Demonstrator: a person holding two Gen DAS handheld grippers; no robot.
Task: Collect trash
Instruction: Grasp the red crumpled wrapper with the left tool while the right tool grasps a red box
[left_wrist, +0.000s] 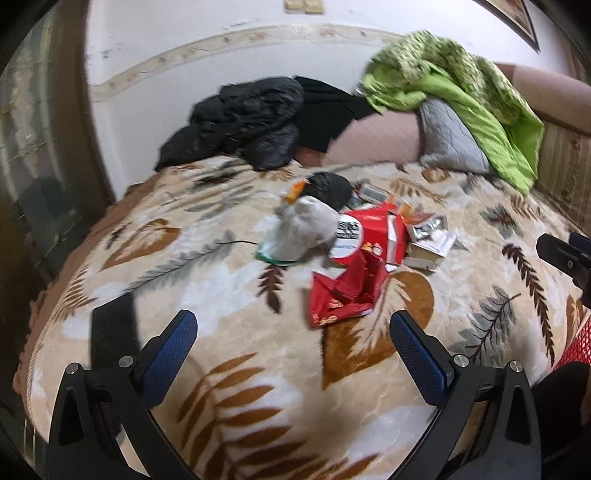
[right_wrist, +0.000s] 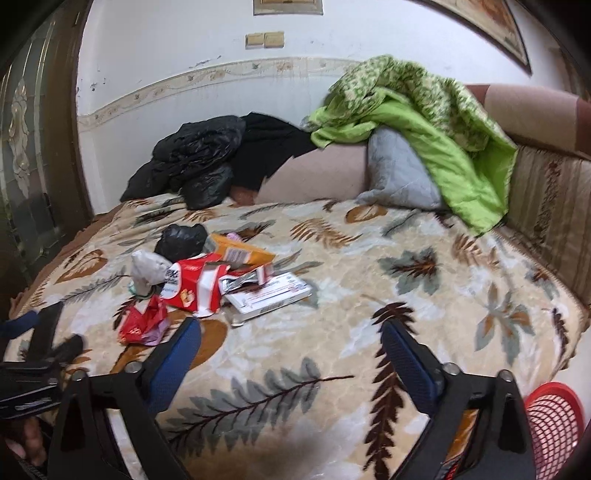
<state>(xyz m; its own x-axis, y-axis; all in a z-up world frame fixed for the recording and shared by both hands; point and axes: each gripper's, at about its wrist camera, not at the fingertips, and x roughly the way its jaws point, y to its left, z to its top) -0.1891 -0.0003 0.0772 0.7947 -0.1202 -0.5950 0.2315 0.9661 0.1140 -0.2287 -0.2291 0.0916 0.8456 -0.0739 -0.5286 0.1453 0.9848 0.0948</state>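
Blue-padded fingers on the left gripper (left_wrist: 293, 328) are spread wide, nothing held or touched. Same for the right gripper (right_wrist: 291, 339). Trash pile (left_wrist: 364, 236) is seen just ahead, crumpled red wrapper (left_wrist: 347, 291) nearest, on the leaf-print blanket (left_wrist: 258, 369).

Left wrist view: sits behind the left gripper (left_wrist: 293, 334), looks forward and downward over a leaf-print blanket (left_wrist: 229, 369) toward the far wall (left_wrist: 155, 48); fingers frame the bottom edge.
Left nearness: trash pile (left_wrist: 354, 236) mid-frame, fairly near; blurred.
Right wrist view: sits behind the right gripper (right_wrist: 291, 341), same forward-down facing, set further to the right.
Right nearness: pile sits left of centre, a bit farther off.
Shared: blanket, trash pile, black jacket (right_wrist: 192, 155), green quilt (right_wrist: 424, 122), grey pillow (right_wrist: 399, 170), wall.
Cross-sight: right gripper's tip at left view's right edge; left gripper at right view's lower left.
Corner: red basket (right_wrist: 554, 424) lower right in both views.
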